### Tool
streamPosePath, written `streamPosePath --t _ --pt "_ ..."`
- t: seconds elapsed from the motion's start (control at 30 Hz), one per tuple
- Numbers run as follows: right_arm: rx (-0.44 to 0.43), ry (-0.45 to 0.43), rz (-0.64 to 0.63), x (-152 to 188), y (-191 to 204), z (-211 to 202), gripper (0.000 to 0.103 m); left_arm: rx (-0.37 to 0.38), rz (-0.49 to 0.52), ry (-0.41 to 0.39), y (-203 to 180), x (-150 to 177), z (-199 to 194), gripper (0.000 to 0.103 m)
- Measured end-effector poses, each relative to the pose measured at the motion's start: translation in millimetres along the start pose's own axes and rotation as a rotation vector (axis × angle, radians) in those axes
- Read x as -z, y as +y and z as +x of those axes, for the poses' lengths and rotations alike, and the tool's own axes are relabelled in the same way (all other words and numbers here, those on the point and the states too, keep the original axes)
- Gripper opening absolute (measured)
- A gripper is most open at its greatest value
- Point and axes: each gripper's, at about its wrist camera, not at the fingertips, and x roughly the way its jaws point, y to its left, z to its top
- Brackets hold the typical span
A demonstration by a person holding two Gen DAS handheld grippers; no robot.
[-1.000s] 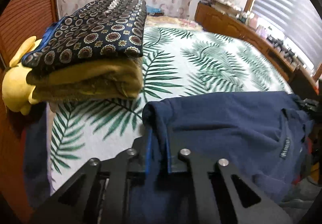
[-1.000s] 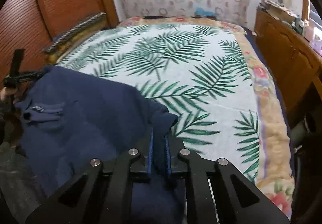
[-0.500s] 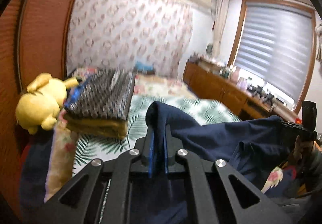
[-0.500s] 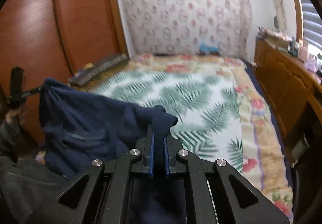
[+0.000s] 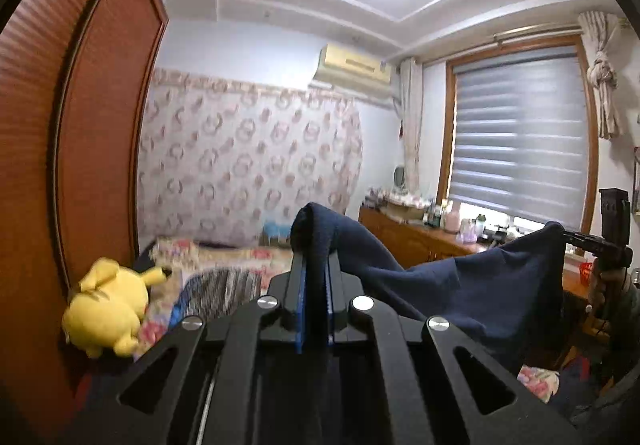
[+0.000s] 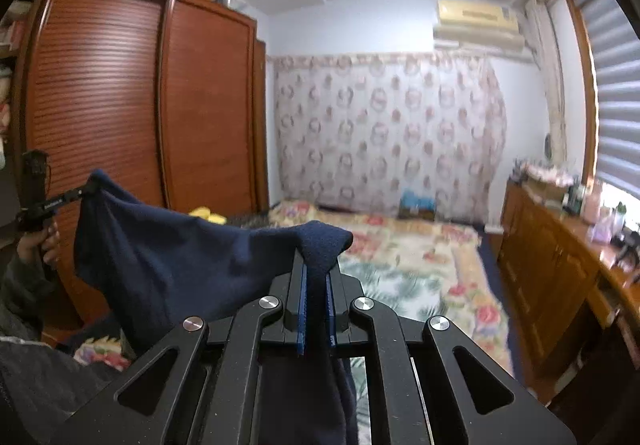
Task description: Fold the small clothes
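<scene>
Gripping one corner each, the left tongs [image 5: 314,281] and right tongs [image 6: 316,285] are clamped tight on a navy garment [image 5: 472,285], which hangs stretched in the air between them above the bed [image 6: 404,265]. Both point level toward the far wall. A yellow plush toy [image 5: 104,313] lies beside the wardrobe [image 6: 120,117].

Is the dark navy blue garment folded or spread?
Spread: the dark navy blue garment hangs stretched between the left gripper and right gripper, above the bed.

The navy blue cloth garment [image 5: 472,285] hides the bed's near right; its lower part is cut off behind the jaws.
</scene>
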Motion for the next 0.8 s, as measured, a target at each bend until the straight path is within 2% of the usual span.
streamPosePath --t 0.33,0.47,0.57,0.67,0.8 --pt "0.036 -0.167 -0.052 -80.0 -2.7 -64.4 0.005 -0.007 0.051 -0.148 6.0 -64.2 -17.0 0.003" --pt "0.078 -0.202 -0.099 -105.5 -3.1 -80.5 0.005 -0.010 0.092 -0.172 0.4 -82.4 -10.8 0.003" --pt "0.111 -0.197 -0.117 -112.0 -9.5 -78.2 0.005 -0.009 0.108 -0.154 -2.2 -80.9 7.9 0.003" --pt "0.130 -0.155 -0.109 -105.5 -23.5 -63.4 0.005 -0.005 0.105 -0.111 -5.4 -73.9 30.8 0.003" --pt "0.159 -0.068 -0.104 -85.1 -48.9 -24.4 0.005 -0.015 0.091 -0.027 3.8 -50.8 90.6 0.003"
